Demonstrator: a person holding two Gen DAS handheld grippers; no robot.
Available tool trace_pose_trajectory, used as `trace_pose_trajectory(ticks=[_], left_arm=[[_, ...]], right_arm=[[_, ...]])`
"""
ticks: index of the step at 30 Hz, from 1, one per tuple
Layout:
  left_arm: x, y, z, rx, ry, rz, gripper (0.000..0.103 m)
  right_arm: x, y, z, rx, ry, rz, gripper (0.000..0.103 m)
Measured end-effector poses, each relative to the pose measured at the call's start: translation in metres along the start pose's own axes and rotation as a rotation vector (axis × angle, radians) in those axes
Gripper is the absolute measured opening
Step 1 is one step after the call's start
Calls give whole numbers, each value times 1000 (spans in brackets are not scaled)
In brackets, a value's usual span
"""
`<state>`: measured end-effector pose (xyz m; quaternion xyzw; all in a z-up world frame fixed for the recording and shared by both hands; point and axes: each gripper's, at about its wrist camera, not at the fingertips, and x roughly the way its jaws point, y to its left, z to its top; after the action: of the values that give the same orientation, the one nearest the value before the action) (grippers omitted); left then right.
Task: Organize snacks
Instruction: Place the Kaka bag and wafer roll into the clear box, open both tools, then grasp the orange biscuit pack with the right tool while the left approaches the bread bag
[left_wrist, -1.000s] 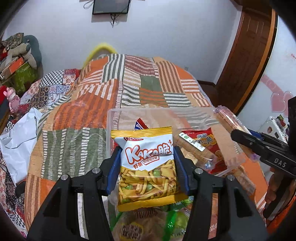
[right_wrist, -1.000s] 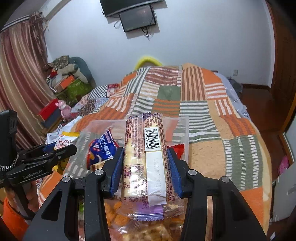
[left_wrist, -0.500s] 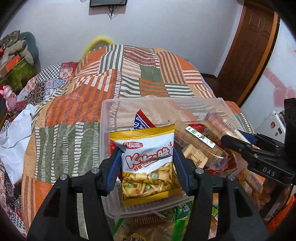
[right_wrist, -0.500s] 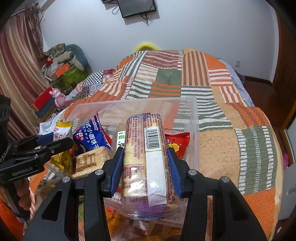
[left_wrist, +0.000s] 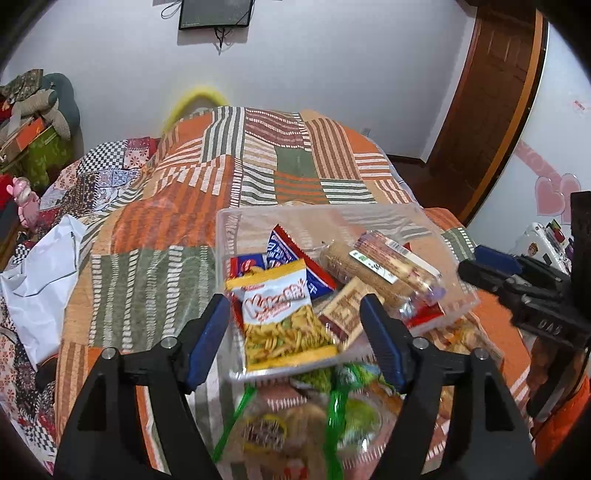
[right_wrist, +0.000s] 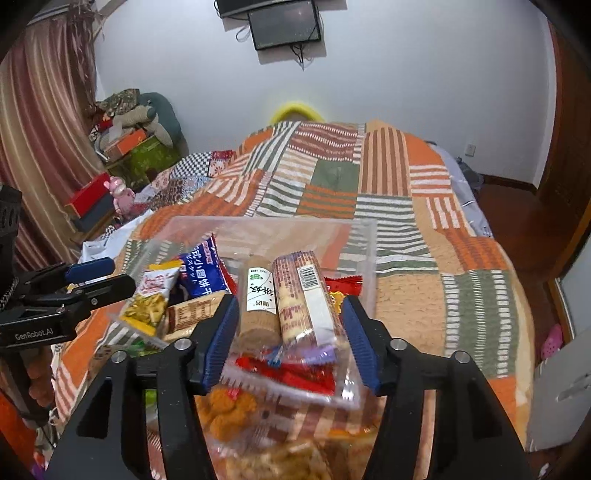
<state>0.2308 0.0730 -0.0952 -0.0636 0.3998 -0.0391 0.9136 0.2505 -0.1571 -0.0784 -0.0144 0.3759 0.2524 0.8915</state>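
Observation:
A clear plastic box (left_wrist: 317, 210) stands on the patchwork bed and holds several snack packs. A yellow-and-white crisp bag (left_wrist: 284, 317) lies at its near left corner, between the fingers of my left gripper (left_wrist: 295, 332). The jaws are opening and the pads stand clear of the bag. In the right wrist view, a barcoded biscuit roll (right_wrist: 303, 295) lies in the box (right_wrist: 269, 221) beside a green-labelled roll (right_wrist: 258, 295). My right gripper (right_wrist: 288, 339) straddles both rolls, its jaws opening and its pads off them. Each gripper shows in the other's view: the right gripper (left_wrist: 517, 284) and the left gripper (right_wrist: 74, 284).
More snack bags (left_wrist: 295, 424) lie in a heap in front of the box, under both grippers. A white plastic bag (left_wrist: 40, 273) lies on the bed's left side. A wooden door (left_wrist: 491, 92) stands at the right, and cluttered boxes (right_wrist: 133, 147) at the left wall.
Both grippers have gone from shut to open. The crisp bag and the barcoded roll have left the pads and now lie in the box. Both grippers have drawn back a little.

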Motion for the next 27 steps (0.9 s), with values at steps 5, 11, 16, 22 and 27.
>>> trace_pose_trajectory(ticks=[5, 11, 16, 22, 27], left_arm=[[-17, 0, -18, 15, 7, 15, 81], [-25, -1, -48, 14, 50, 2, 83], [-20, -1, -71, -1, 89, 1, 83], [-10, 1, -86, -31, 125, -5, 83], [1, 4, -92, -44, 139, 13, 83]], right_arm=[[-24, -6, -9, 13, -23, -15, 64], [-42, -17, -28, 16, -12, -61, 66], [-47, -29, -51, 32, 27, -94, 70], [-36, -42, -82, 55, 112, -111, 70], [-20, -49, -104, 64, 187, -124, 70]])
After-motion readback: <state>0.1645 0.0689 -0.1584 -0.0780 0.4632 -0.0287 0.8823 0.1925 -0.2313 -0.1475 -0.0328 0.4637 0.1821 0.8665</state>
